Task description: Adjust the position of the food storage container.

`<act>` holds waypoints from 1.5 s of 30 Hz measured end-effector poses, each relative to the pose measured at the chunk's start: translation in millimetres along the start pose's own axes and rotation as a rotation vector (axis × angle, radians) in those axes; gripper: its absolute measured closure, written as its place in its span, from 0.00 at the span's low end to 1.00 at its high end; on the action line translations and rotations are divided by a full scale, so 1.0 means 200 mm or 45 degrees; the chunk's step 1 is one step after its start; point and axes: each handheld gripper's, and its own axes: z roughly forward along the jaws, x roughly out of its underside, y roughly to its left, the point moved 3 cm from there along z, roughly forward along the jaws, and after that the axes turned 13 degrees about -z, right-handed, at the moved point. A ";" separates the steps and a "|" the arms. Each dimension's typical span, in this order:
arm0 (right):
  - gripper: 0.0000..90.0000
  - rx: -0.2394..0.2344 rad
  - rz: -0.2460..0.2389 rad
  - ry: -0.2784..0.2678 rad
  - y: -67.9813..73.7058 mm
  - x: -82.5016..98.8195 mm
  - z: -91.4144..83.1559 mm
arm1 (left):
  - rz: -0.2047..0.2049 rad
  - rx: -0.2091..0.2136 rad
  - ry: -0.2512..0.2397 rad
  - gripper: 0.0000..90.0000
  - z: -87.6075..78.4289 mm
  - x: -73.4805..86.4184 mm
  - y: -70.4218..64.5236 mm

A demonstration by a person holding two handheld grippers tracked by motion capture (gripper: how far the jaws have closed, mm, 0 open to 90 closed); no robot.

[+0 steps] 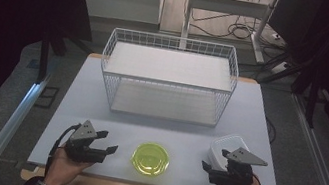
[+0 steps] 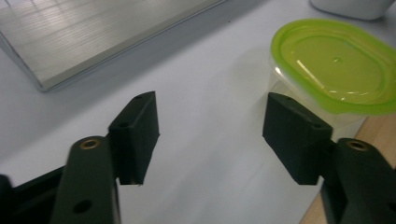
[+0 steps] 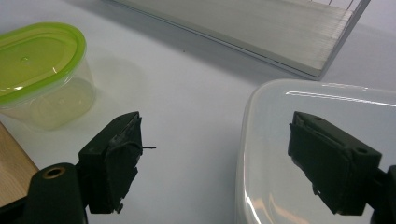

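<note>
— Can you read any writing, label, brand or number anywhere here?

— No, none that I can read. The green lid (image 2: 334, 63) of the small tub is plain, with just a small raised dot at its middle.

— And the white box (image 3: 317, 154)?

— Its lid is smooth and blank too.

— The wire basket (image 1: 169, 75) or the tabletop (image 1: 91, 95)?

— Both bare: no sticker, no mark. The grey plates on the two tools show no print either, at this size.
</note>
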 end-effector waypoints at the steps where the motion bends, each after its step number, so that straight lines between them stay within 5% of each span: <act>1: 0.20 0.001 0.000 0.000 0.00 0.00 0.00 | 0.001 0.007 -0.002 0.43 0.00 0.00 -0.01; 15: 0.20 0.013 -0.010 0.010 0.01 0.00 0.01 | 0.015 0.134 -0.016 0.77 0.01 -0.06 -0.15; 22: 0.20 0.018 -0.012 0.022 0.01 0.00 0.01 | 0.060 0.187 0.040 1.00 0.07 -0.09 -0.27; 36: 0.20 0.027 -0.016 0.020 0.01 0.00 0.01 | 0.104 0.319 0.053 1.00 0.18 -0.13 -0.44; 45: 0.20 0.033 -0.015 0.019 0.01 0.00 0.02 | 0.106 0.358 0.083 1.00 0.25 -0.14 -0.52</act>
